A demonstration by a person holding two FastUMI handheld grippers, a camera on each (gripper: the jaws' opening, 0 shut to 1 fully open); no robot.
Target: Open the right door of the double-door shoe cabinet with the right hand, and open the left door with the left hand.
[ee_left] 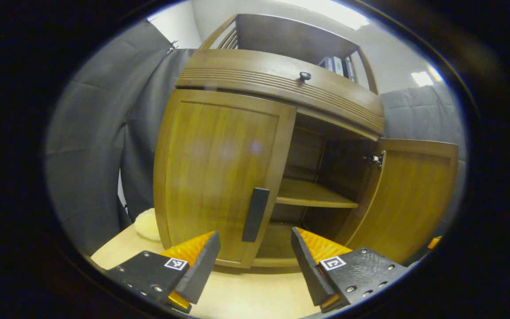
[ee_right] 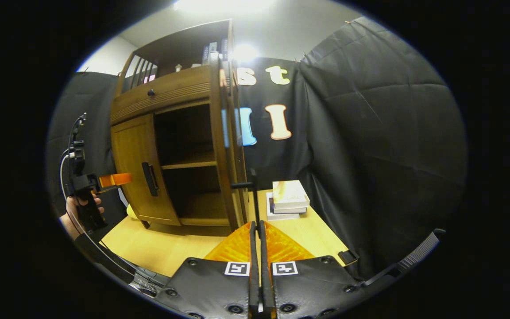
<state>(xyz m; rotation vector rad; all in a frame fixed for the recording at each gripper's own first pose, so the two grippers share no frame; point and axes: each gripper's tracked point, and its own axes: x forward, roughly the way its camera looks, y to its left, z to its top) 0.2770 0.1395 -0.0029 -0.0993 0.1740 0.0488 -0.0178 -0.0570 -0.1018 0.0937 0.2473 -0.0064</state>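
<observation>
Spread wide, the left hand-held gripper [ee_left: 255,261] faces the closed brown wooden left door [ee_left: 219,177] — best centre its dark vertical bar handle [ee_left: 255,214] first. Right hand-held gripper [ee_right: 255,252] pinches the open right door's [ee_left: 407,199] handle [ee_right: 253,201].

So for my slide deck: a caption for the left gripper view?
Open left gripper faces the closed wooden left door's dark vertical handle; right door open.

The cabinet [ee_left: 255,155] is faced from close in front and slightly low in the left gripper view, with the shut left door [ee_left: 219,177] centred. In the right gripper view it is seen from farther back, along the edge of the open right door [ee_right: 230,133]. The cabinet front and the surface [ee_right: 157,248] are shared by both views.
</observation>
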